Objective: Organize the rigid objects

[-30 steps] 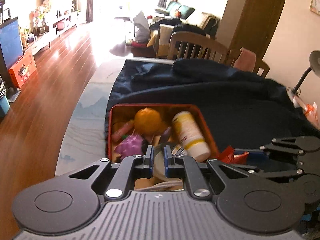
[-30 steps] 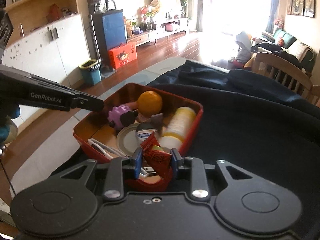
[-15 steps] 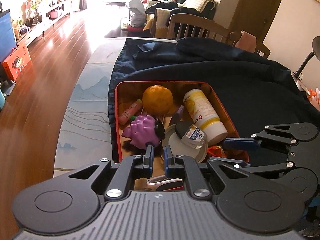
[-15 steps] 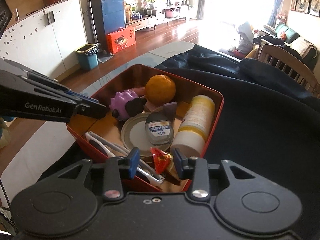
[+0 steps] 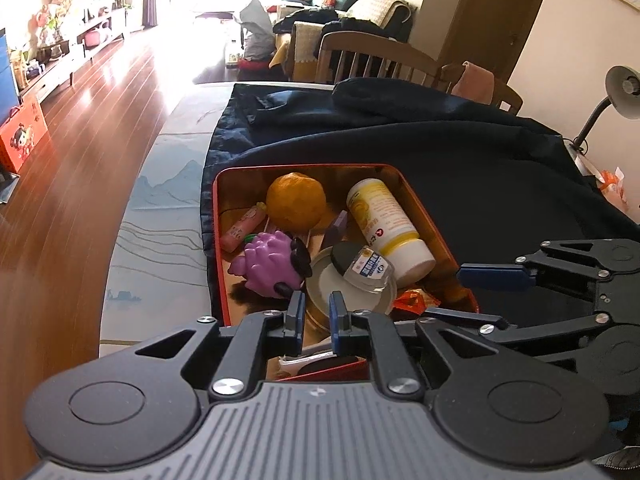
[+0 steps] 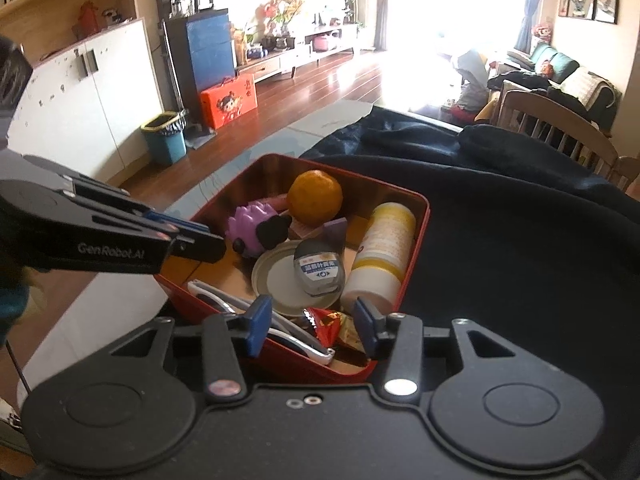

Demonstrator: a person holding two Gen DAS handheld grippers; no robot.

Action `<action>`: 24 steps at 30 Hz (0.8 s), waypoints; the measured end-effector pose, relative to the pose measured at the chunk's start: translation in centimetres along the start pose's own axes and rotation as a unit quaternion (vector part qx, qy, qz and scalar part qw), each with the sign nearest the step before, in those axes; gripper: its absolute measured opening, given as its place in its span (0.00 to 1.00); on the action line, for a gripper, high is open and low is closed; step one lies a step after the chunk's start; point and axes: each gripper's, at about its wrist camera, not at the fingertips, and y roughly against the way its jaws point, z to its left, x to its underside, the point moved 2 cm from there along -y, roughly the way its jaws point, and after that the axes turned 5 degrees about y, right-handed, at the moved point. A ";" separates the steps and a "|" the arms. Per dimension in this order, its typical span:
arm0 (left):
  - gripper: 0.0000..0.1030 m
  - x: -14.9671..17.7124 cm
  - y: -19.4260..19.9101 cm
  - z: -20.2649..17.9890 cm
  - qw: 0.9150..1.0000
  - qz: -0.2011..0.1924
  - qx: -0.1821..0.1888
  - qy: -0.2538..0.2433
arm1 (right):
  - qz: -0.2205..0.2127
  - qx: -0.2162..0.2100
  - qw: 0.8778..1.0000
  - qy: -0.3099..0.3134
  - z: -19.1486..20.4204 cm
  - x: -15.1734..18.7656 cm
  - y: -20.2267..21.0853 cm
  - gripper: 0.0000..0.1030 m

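A red tin (image 6: pixel 426 216) on dark cloth holds an orange (image 6: pixel 315 198), a purple spiky toy (image 6: pixel 250 232), a white and yellow bottle (image 6: pixel 380 256), a small labelled jar (image 6: pixel 320 272), a round lid (image 6: pixel 276 276) and white glasses (image 6: pixel 224 300). My right gripper (image 6: pixel 312 322) hangs over the tin's near corner. Its jaws are opening, and a red candy wrapper (image 6: pixel 332 326) lies loose between the pads. My left gripper (image 5: pixel 316 316) is over the tin's (image 5: pixel 424 208) near edge. Its jaws are just starting to part, with only a narrow gap and nothing in it.
The dark blue cloth (image 5: pixel 480 184) covers most of the table, with a pale printed strip (image 5: pixel 160 216) bare along its left edge. Wooden chairs (image 5: pixel 372 60) stand at the far side. A desk lamp (image 5: pixel 620 88) stands at the right.
My right gripper's jaws have spread and let go of the red candy wrapper, which now rests in the tin's near corner. The left gripper has tipped slightly, showing more of the tin.
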 end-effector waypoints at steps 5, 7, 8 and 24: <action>0.22 0.2 0.8 -0.6 1.000 -0.006 0.004 -0.009 | -0.024 0.001 1.000 -0.018 0.0 0.1 1.8 0.55; 0.29 0.3 1.2 -0.8 1.000 -0.013 0.005 -0.014 | -0.034 0.001 0.999 -0.025 0.0 0.2 2.6 0.56; 0.32 0.3 1.4 -1.0 1.000 -0.016 0.006 -0.016 | -0.040 0.002 0.999 -0.028 -0.1 0.2 3.0 0.56; 0.76 1.2 6.4 -5.5 0.995 -0.095 -0.019 -0.010 | -0.144 -0.024 0.987 -0.075 -3.7 2.1 9.6 0.91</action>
